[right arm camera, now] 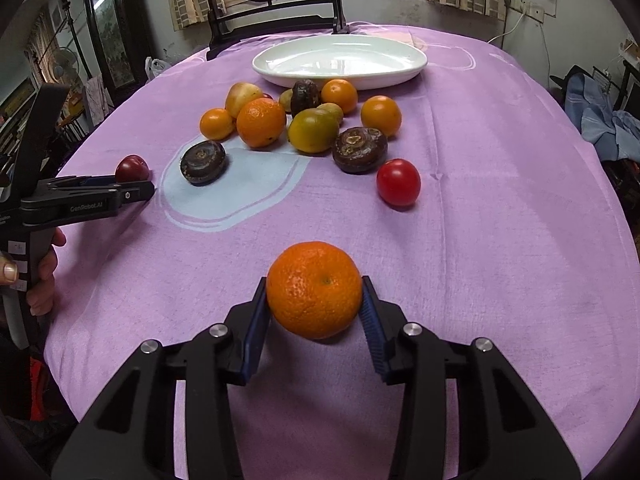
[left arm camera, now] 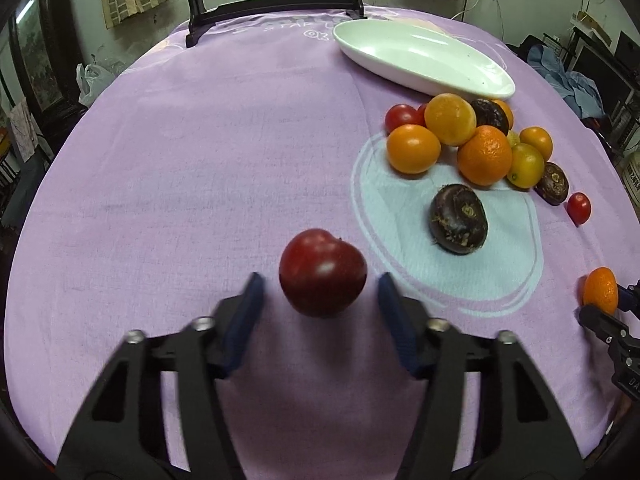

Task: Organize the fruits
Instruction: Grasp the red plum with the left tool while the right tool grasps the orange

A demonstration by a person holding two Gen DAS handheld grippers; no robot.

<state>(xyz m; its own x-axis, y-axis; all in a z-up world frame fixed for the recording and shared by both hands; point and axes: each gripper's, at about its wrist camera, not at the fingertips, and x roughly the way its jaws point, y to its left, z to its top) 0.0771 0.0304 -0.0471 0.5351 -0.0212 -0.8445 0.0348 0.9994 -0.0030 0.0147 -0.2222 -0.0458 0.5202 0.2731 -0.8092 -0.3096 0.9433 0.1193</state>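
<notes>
A dark red plum (left arm camera: 323,273) lies on the purple tablecloth between the fingers of my left gripper (left arm camera: 320,280). A narrow gap shows on each side, so the pads do not press it. My right gripper (right arm camera: 314,282) is shut on an orange mandarin (right arm camera: 314,290), both blue pads against its sides, low over the cloth. In the left wrist view that mandarin (left arm camera: 600,291) shows at the right edge. From the right wrist view, the left gripper (right arm camera: 136,184) sits at the left by the plum (right arm camera: 131,168), held by a hand (right arm camera: 42,280).
A white oval plate (right arm camera: 340,58) stands at the far side of the table. In front of it lies a pile of oranges (right arm camera: 261,122), dark brown round fruits (right arm camera: 360,150) and a red cherry tomato (right arm camera: 398,182). A dark wooden stand (right arm camera: 276,20) is behind the plate.
</notes>
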